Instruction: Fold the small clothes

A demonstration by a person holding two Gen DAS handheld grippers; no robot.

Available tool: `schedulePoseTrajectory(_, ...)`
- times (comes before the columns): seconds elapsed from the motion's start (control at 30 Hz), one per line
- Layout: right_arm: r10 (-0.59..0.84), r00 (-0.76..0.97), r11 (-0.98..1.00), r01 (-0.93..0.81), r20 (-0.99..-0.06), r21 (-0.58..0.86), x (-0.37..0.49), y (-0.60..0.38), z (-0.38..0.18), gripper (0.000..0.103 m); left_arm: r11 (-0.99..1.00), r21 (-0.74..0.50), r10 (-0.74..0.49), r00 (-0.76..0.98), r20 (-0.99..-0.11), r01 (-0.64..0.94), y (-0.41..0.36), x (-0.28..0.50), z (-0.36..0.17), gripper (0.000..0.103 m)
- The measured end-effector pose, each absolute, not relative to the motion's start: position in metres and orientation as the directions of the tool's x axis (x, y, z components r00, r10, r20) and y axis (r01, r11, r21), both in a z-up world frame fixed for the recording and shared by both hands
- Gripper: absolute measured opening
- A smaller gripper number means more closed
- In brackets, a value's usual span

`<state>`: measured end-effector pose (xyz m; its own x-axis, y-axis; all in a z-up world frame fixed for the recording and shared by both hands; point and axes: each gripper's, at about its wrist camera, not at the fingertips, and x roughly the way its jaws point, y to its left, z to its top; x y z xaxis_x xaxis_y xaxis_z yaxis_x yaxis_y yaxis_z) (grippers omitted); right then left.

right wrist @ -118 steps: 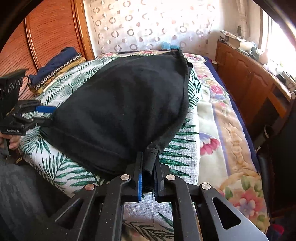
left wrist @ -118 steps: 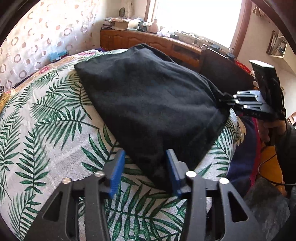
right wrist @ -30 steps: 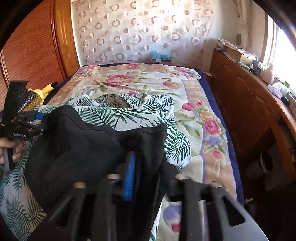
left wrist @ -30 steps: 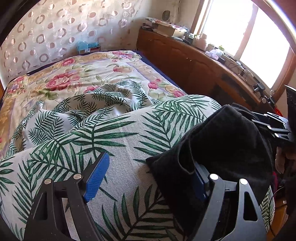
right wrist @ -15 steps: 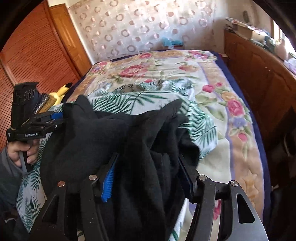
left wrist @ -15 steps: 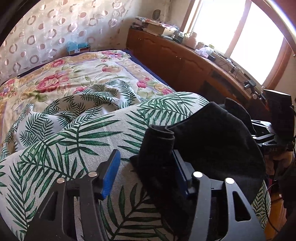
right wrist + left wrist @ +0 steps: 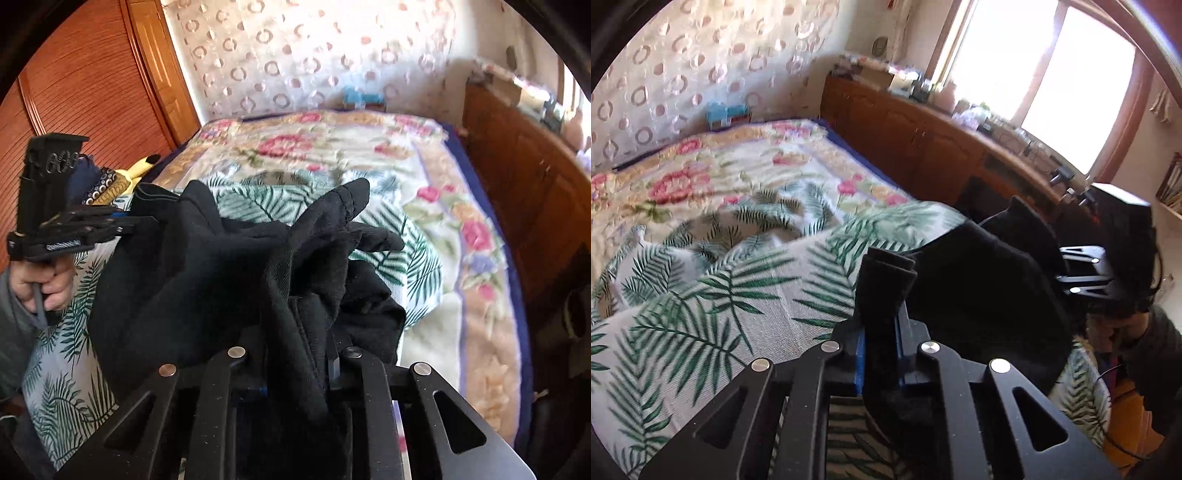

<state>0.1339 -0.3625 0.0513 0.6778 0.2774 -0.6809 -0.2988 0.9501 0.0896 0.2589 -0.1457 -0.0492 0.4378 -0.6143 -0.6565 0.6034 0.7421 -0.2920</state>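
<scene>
1. Pinching a bunched corner of the black garment (image 7: 979, 295), the left gripper (image 7: 880, 354) has its jaws nearly closed, blue pads pressing the cloth from both sides.
2. Cloth also fills the right gripper (image 7: 295, 362); its jaws are closed on a thick fold of the same garment.
3. That garment sits crumpled between both grippers, over the near edge of the palm-leaf sheet (image 7: 713, 302).
4. Farther back lies a floral bedspread (image 7: 369, 147).
5. Beside the bed stands a wooden cabinet (image 7: 923, 147).

Garment (image 7: 207, 273) bunched on bed (image 7: 436, 295) near edge, between left hand-held gripper (image 7: 880, 354) and right hand-held gripper (image 7: 295, 365); cabinet (image 7: 923, 147) right of bed
</scene>
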Motion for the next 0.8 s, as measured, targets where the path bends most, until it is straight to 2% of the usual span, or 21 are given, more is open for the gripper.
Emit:
schedulePoseTrajectory(0.17, 0.277, 0.751, 0.952, -0.299, -0.600, 0.066, 0.115, -0.356, 0.078, 0.017, 0.723, -0.302, -0.661, 0.495, -0.563, 0.621, -0.125, 0.233, -0.009, 0.012)
schedulePoseTrajectory(0.37, 0.328, 0.786, 0.929, -0.369, -0.524, 0.028, 0.107, -0.322, 0.108, 0.017, 0.762, -0.284, -0.636, 0.592, -0.495, 0.582, -0.076, 0.212, 0.025, 0.012)
schedulePoseTrajectory(0.53, 0.414, 0.777, 0.877, -0.480, -0.473, -0.022, 0.117, -0.266, 0.129, 0.017, 0.841, -0.236, -0.539, 0.710, -0.454, 0.487, -0.008, 0.187, 0.049, 0.012)
schedulePoseTrajectory(0.8, 0.593, 0.677, 0.716, -0.691, -0.436, -0.099, 0.162, -0.132, 0.165, 0.017, 0.950, -0.188, -0.305, 0.870, -0.388, 0.249, 0.115, 0.130, 0.076, 0.012)
